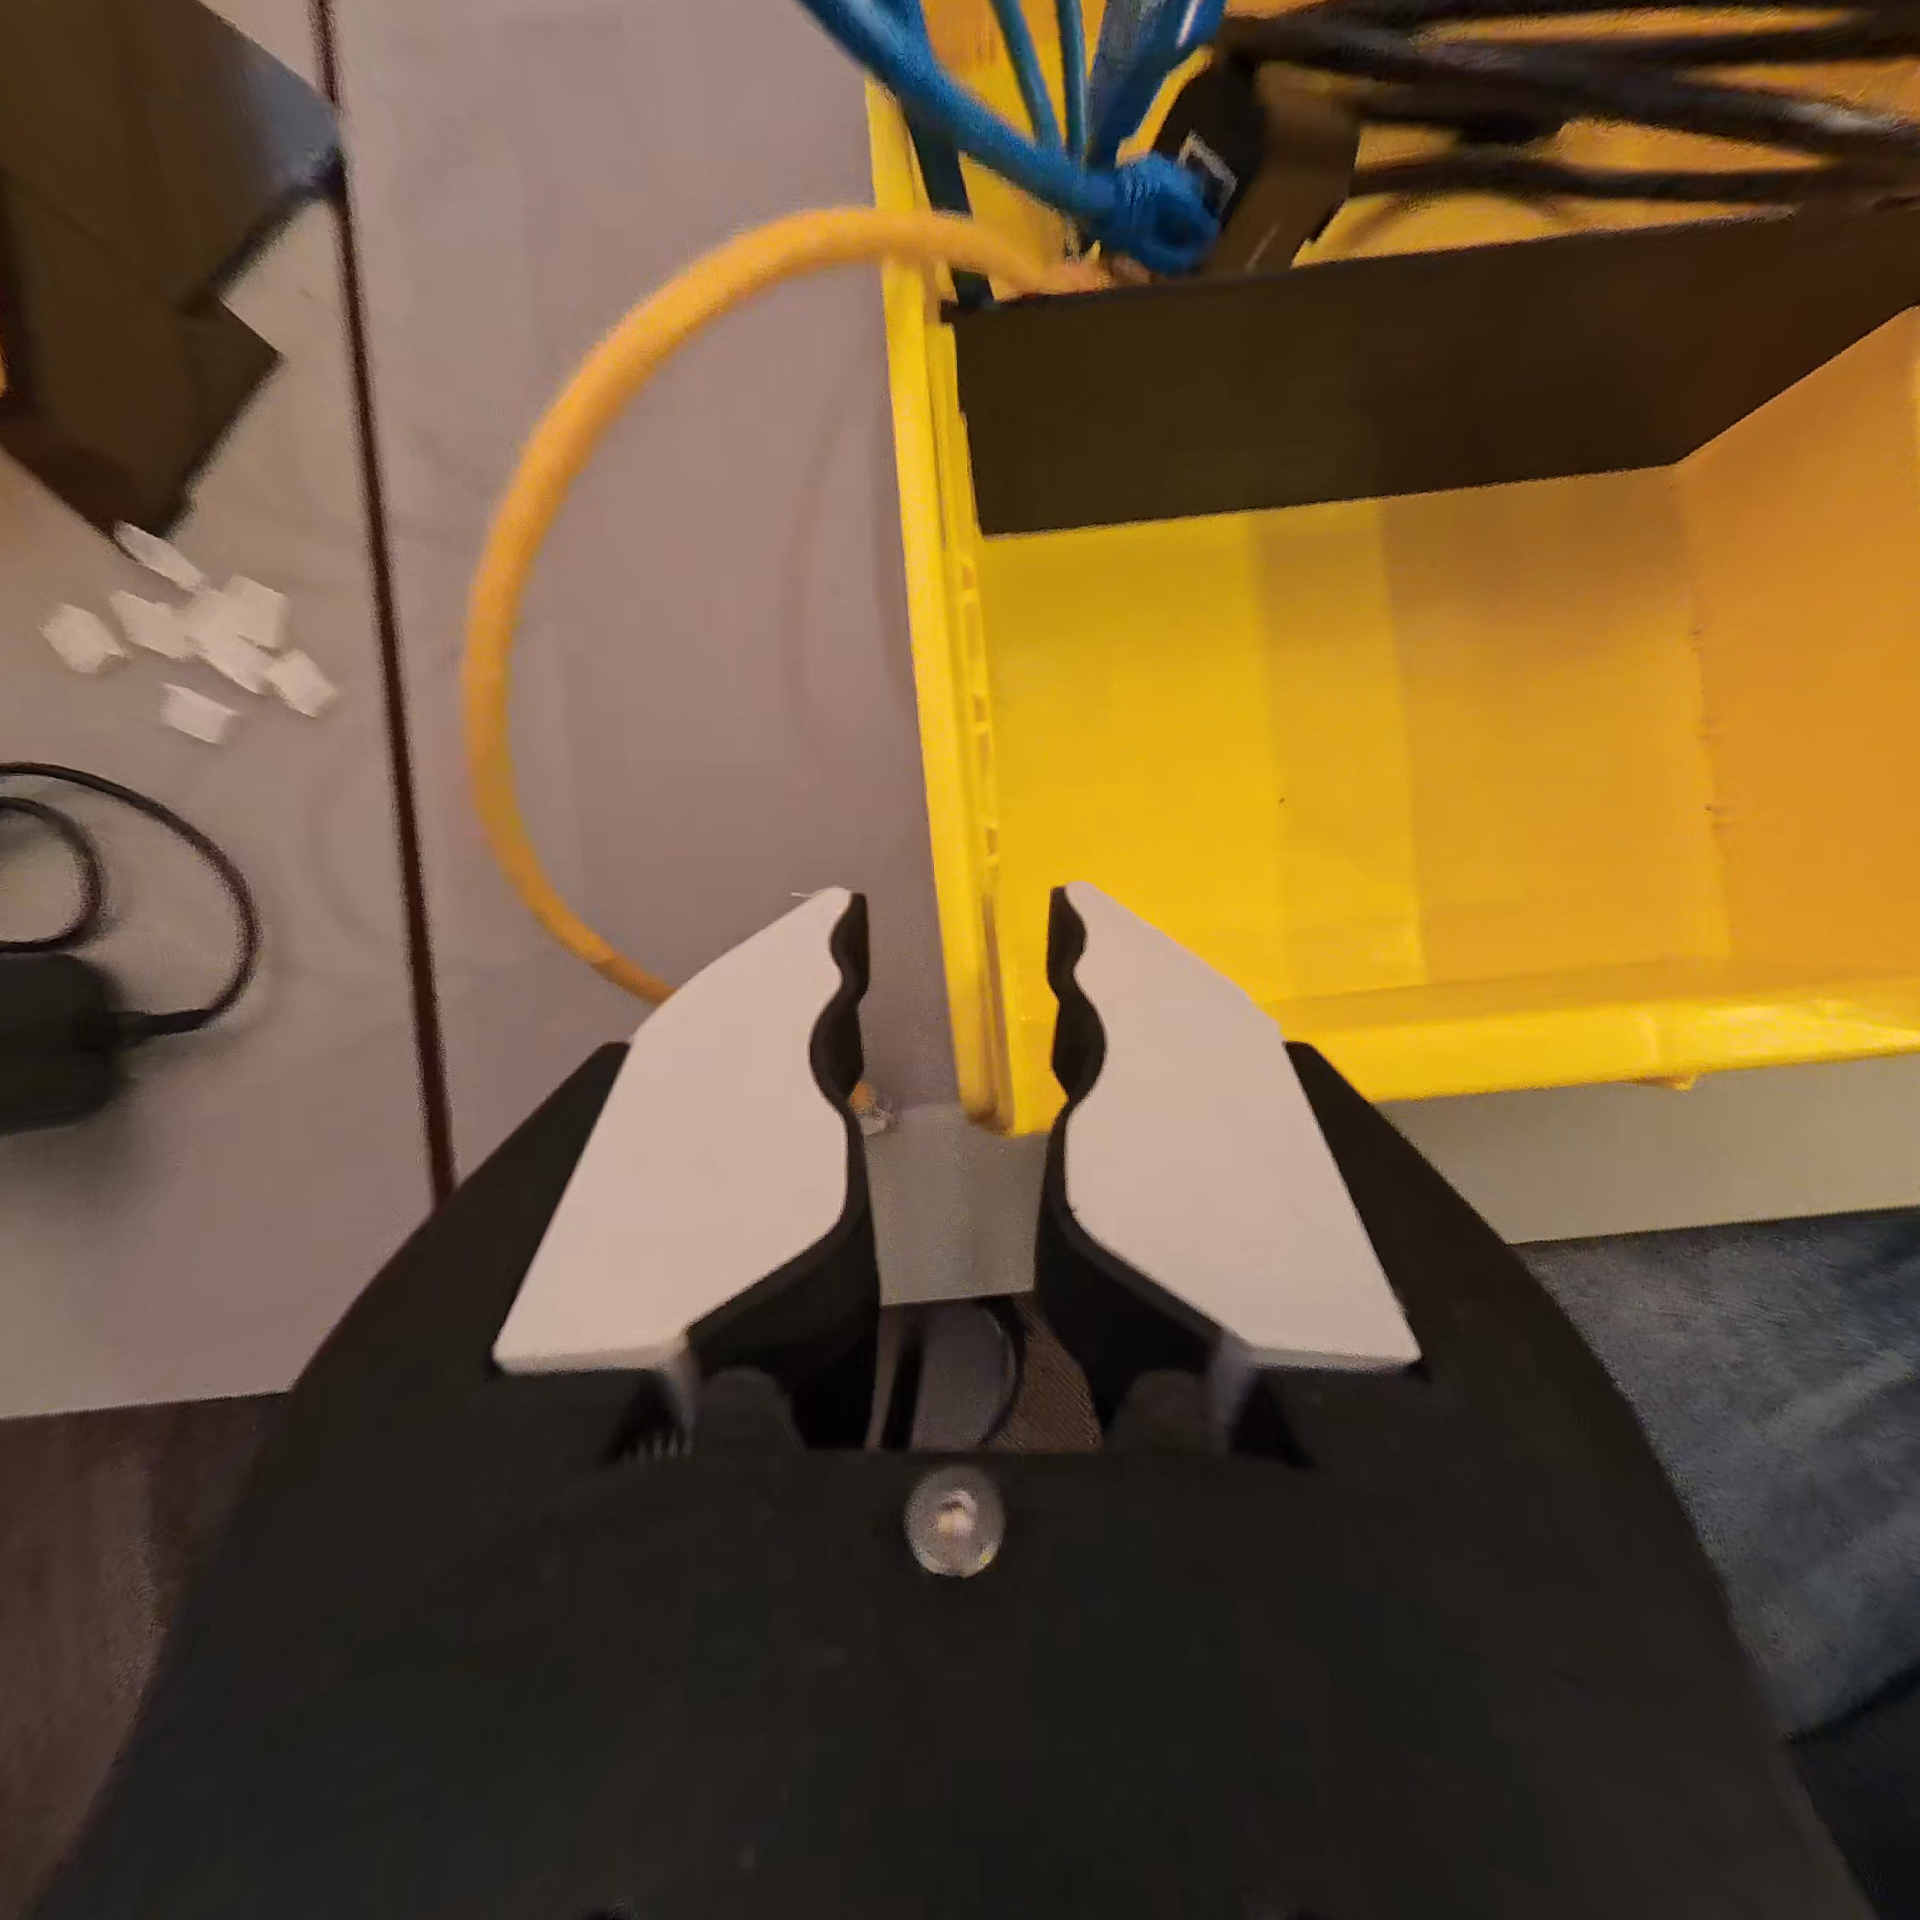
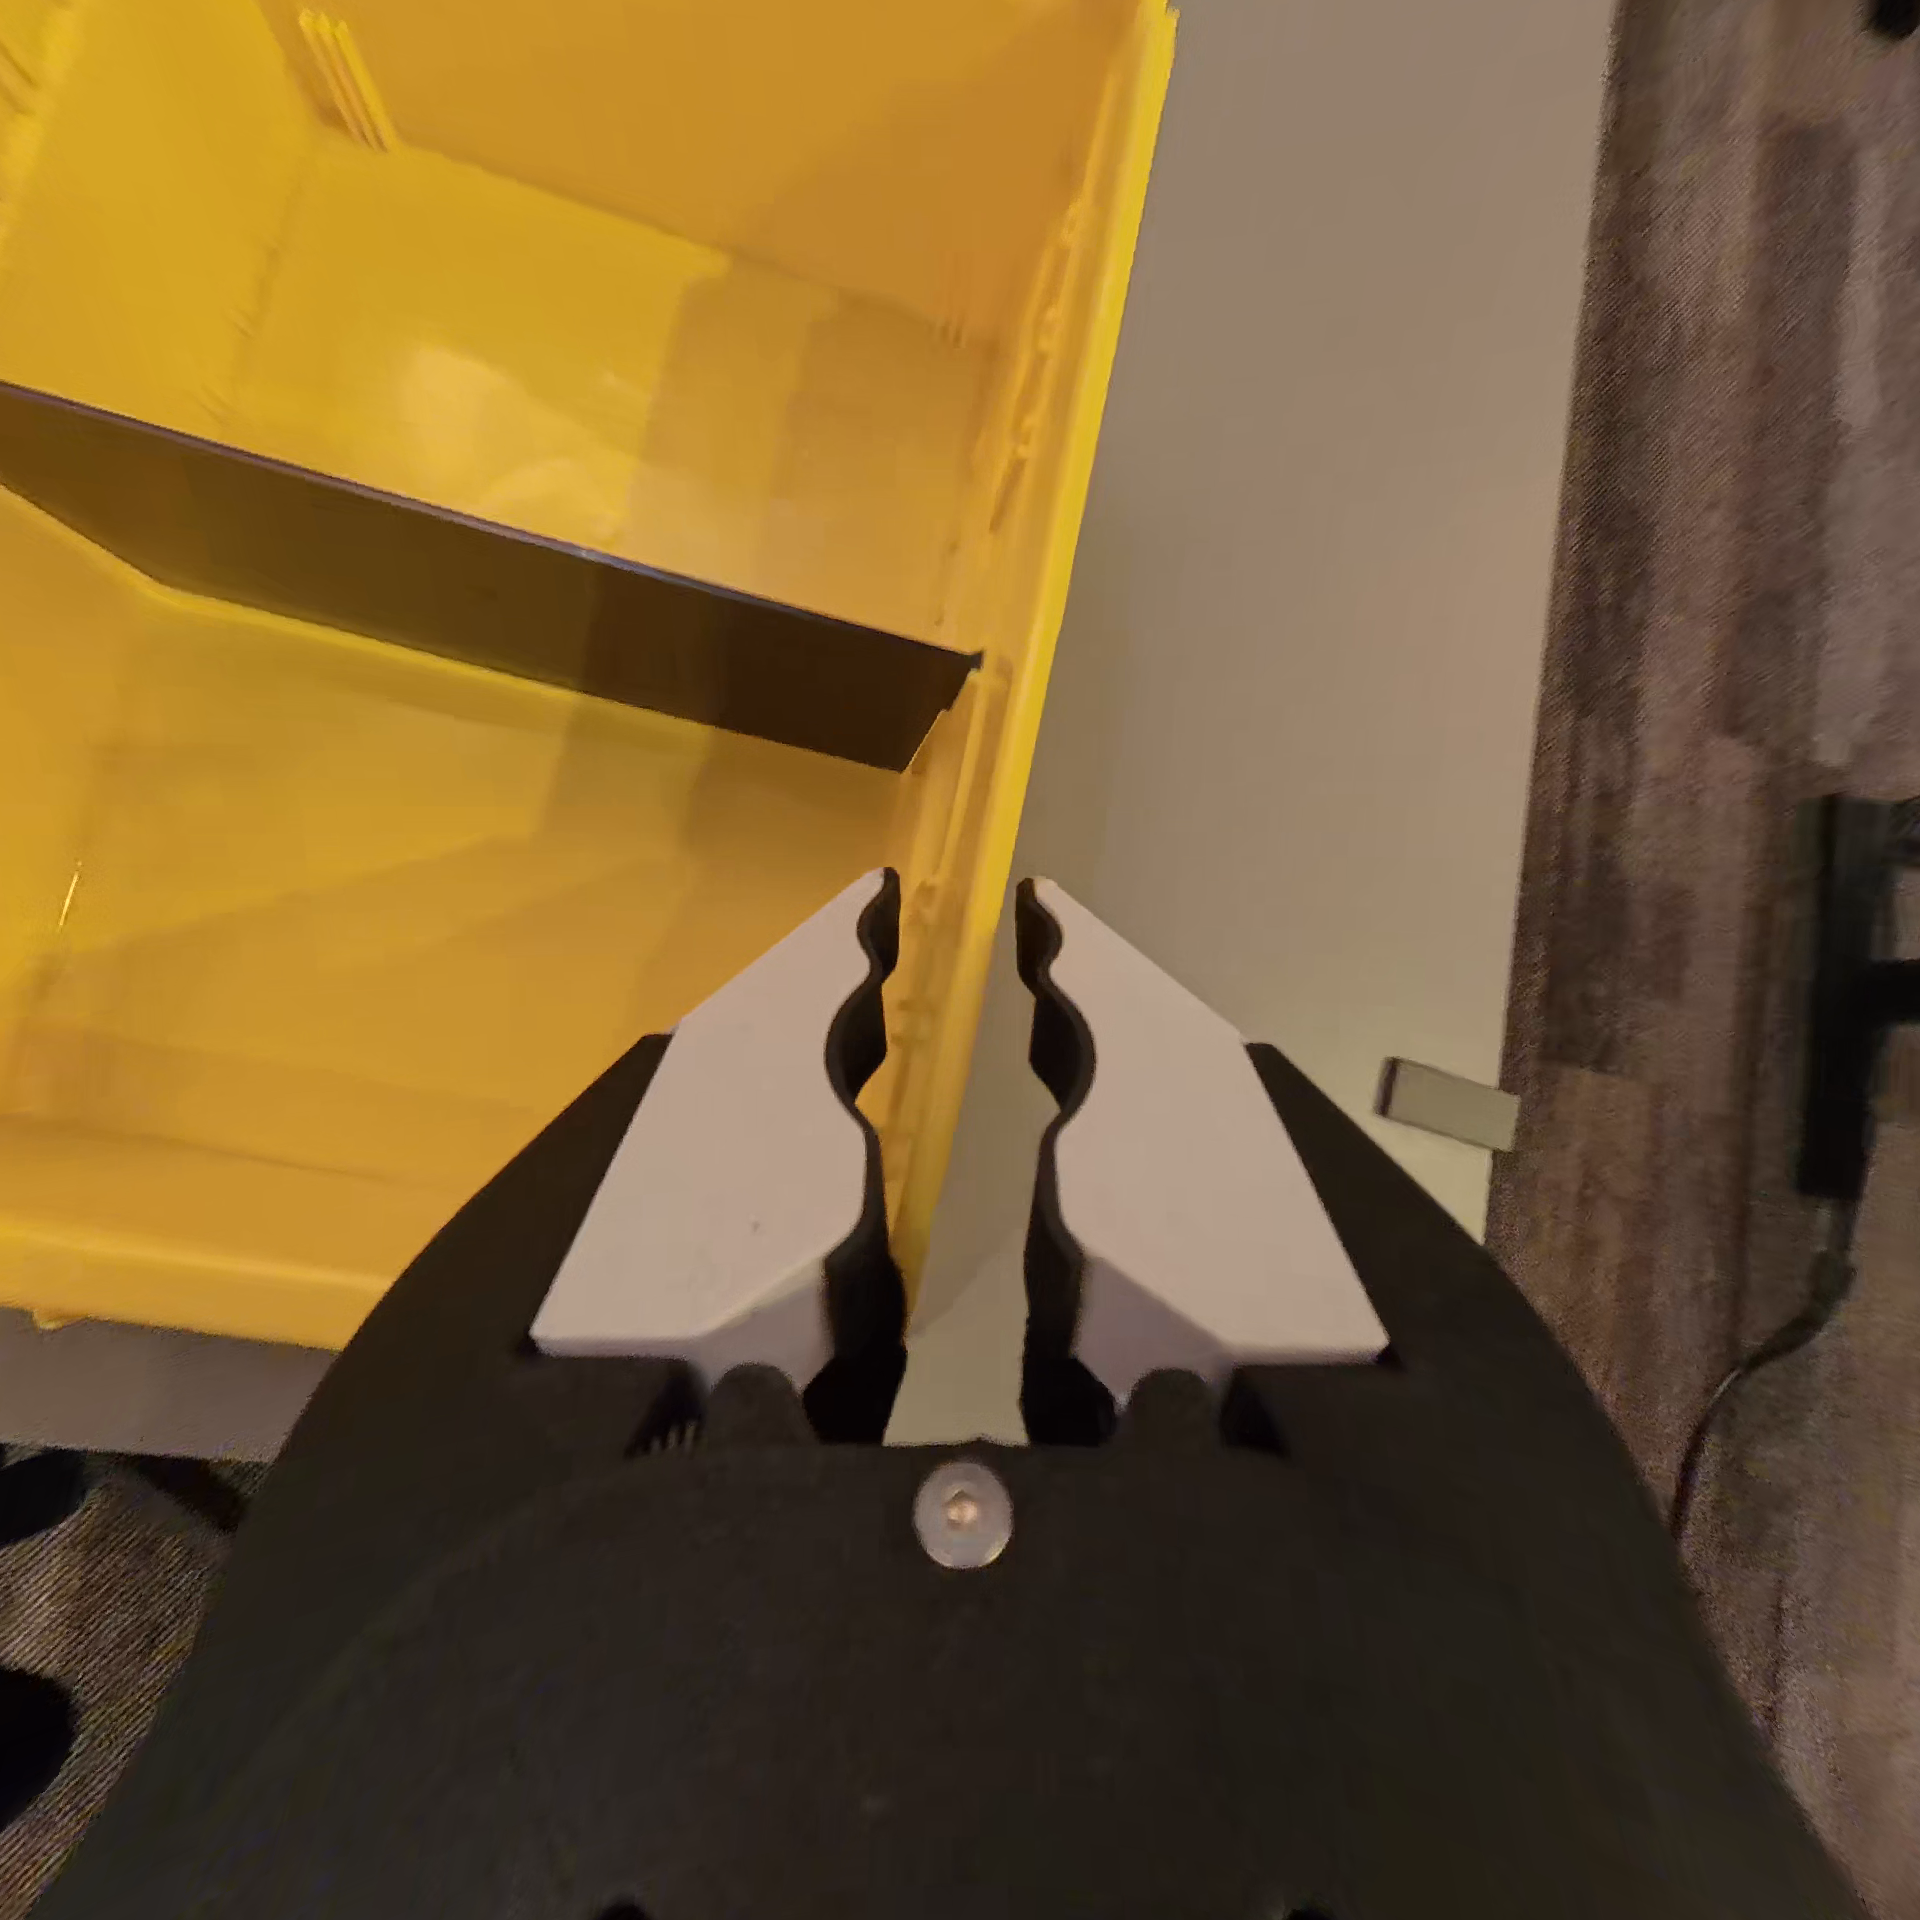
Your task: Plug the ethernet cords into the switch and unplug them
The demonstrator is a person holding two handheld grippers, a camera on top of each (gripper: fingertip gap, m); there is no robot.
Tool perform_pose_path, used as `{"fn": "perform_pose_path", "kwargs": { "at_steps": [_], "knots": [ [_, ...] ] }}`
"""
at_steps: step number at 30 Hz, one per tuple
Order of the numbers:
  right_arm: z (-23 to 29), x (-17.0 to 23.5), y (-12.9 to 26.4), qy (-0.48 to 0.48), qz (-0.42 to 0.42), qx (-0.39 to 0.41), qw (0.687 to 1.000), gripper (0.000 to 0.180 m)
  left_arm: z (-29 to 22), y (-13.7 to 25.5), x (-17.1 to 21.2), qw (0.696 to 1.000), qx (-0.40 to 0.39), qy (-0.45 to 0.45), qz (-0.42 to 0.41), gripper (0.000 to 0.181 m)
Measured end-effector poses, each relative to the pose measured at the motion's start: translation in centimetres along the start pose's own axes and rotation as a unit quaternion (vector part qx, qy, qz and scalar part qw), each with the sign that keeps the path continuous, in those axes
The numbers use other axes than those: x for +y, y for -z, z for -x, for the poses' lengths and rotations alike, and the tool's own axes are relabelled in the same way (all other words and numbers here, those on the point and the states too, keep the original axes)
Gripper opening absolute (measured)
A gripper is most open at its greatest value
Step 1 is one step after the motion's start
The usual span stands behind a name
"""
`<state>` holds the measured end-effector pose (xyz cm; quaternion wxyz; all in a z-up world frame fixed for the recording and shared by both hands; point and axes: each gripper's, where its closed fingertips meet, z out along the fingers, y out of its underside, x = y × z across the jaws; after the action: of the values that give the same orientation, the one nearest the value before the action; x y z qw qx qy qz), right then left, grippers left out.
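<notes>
A yellow plastic bin with a black divider stands on a white table. A yellow ethernet cord loops out over the bin's left wall, and its end lies under my left finger. Blue cords and black cables bunch at the bin's far end around a blurred black box. My left gripper is open, astride the bin's left wall. My right gripper is open, astride the right wall of the bin. The black divider also shows there.
Small white pieces, a black adapter with its cable and a dark box lie left of the bin. A grey metal piece sits at the table's right edge, with carpet and a black stand beyond. The gap from one gripper's tips to the other's is roughly 90 cm. It is some 15 cm from my right tips to the grey metal piece.
</notes>
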<state>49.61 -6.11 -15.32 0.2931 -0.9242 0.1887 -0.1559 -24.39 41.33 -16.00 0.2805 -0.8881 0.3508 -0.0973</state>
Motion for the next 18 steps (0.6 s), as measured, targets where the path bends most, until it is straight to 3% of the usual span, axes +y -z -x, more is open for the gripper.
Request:
{"fn": "perform_pose_path", "kwargs": {
  "at_steps": [1,5,8,13,18],
  "knots": [
    [-0.2,-0.4,0.3,0.004,-0.012,0.009,1.000,0.024,0.0,0.9,-0.5,1.000,-0.005,-0.009,-0.014,0.035],
    [-1.0,-2.9,3.0,0.028,-0.074,0.054,0.995,0.028,-1.3,4.8,-4.7,0.992,-0.020,-0.084,-0.089,0.039],
    [1.0,-5.8,5.7,0.064,-0.136,0.058,0.987,0.025,-3.8,5.3,-7.9,0.982,-0.004,-0.159,-0.098,0.044],
    [6.3,-9.2,8.6,0.125,-0.192,0.042,0.972,0.024,-5.5,1.1,-11.1,0.950,-0.025,-0.309,-0.023,0.049],
    [11.9,-10.8,9.6,0.176,-0.216,0.002,0.960,0.024,-5.5,-4.1,-11.9,0.928,-0.011,-0.366,0.071,0.049]
  ]
}}
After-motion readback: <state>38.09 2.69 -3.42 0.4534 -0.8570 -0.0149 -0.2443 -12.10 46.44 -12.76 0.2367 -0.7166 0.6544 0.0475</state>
